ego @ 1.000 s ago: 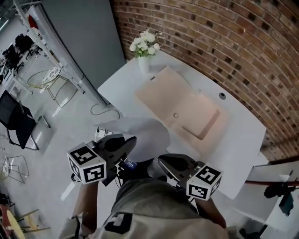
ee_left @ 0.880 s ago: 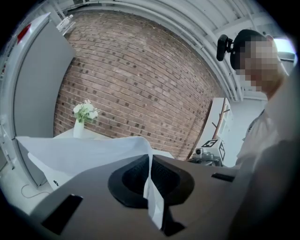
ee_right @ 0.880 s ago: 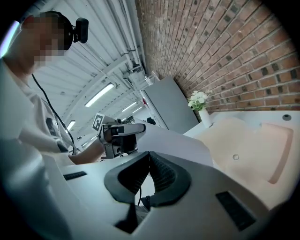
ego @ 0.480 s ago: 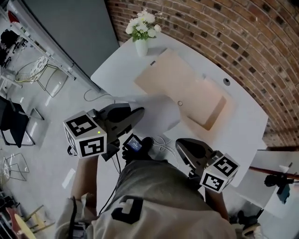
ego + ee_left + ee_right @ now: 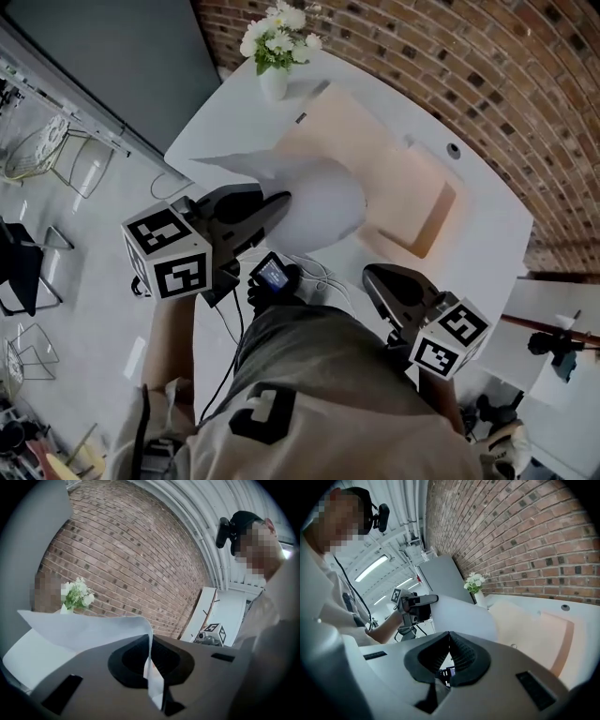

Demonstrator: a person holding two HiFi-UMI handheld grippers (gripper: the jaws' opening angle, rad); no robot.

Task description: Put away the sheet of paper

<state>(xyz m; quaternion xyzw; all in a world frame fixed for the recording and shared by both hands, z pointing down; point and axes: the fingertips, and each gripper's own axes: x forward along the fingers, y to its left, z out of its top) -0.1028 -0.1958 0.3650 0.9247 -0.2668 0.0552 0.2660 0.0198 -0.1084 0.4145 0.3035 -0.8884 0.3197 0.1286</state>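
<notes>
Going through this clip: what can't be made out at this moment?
- Head view: the sheet of paper, held up by the left hand-held gripper, covers part of the beige folder.
- Head view: the person's torso hides the white table along its near edge.
- Right gripper view: a small round thing on the folder is too small to identify.

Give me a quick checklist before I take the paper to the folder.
1. Left gripper shut on the paper: ok.
2. Paper lifted off the table: ok.
3. Right gripper shut and empty: ok.
4. Nothing lying on the folder: ok.
5. Folder open to take the sheet: cannot tell.
6. Vase upright, off the folder: ok.
</notes>
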